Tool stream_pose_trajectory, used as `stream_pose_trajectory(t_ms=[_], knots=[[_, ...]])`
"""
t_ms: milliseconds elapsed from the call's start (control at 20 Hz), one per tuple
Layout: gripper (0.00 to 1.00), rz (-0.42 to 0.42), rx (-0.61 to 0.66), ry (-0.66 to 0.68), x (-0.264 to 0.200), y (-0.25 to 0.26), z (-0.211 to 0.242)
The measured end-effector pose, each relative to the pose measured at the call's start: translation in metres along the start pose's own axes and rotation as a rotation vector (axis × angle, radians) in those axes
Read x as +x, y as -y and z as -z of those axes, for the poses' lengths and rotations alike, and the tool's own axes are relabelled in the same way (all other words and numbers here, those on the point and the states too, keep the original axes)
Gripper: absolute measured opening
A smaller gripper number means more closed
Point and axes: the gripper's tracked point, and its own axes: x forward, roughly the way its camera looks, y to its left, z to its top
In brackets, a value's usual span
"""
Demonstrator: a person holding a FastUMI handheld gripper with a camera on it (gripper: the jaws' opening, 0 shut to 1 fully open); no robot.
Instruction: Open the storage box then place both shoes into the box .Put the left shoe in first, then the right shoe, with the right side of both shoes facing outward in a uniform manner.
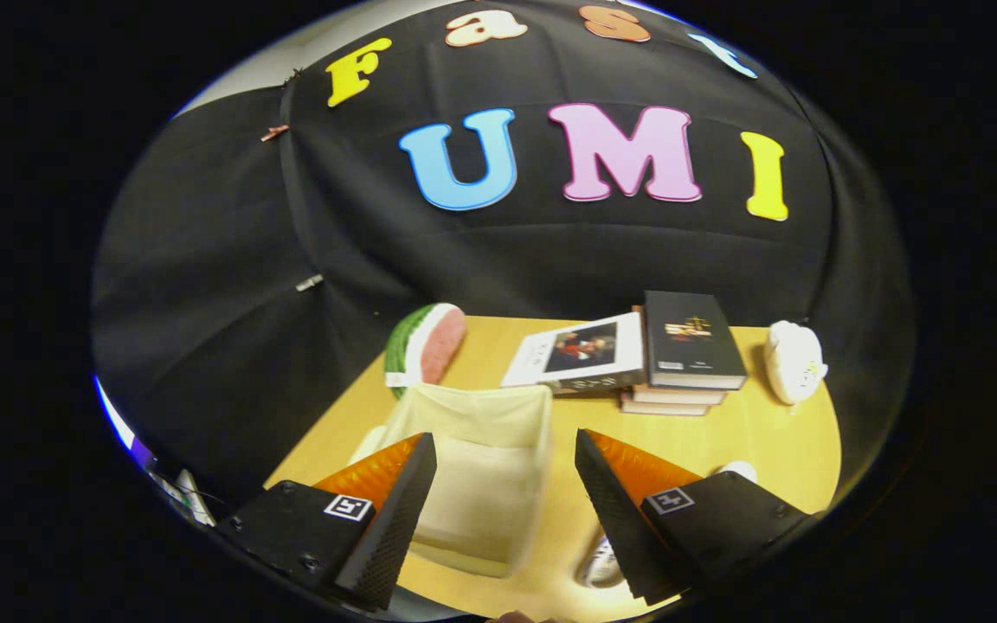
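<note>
Clearly the fabric storage box [481, 472] looks soft and light; the gripper [505, 510] hangs spread, empty, above its open mouth; pinch a shoe [601, 564] at its collar.

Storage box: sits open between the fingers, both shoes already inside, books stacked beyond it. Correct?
Not quite. In the gripper view the storage box is open but holds no shoes; one shoe lies on the table beside it, by the gripper's spread fingers. The books do stack beyond it.

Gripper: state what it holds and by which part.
Nothing is held. The gripper is open, its fingers spread above the open storage box.
</note>
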Motion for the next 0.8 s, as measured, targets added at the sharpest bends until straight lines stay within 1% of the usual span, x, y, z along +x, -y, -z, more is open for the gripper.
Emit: stream_pose_trajectory(t_ms=[100,250,400,600,700,800], knots=[[0.98,0.07,0.006,-0.021,-0.006,0.041,0.015],[0.98,0.141,0.04,-0.106,-0.012,0.095,0.054],[0.98,0.117,0.074,-0.24,-0.011,0.115,0.103],[0.99,0.125,0.028,-0.389,0.001,0.134,0.162],[0.99,0.125,0.02,-0.438,0.014,0.139,0.186],[0.99,0.134,-0.004,-0.443,0.029,0.148,0.195]])
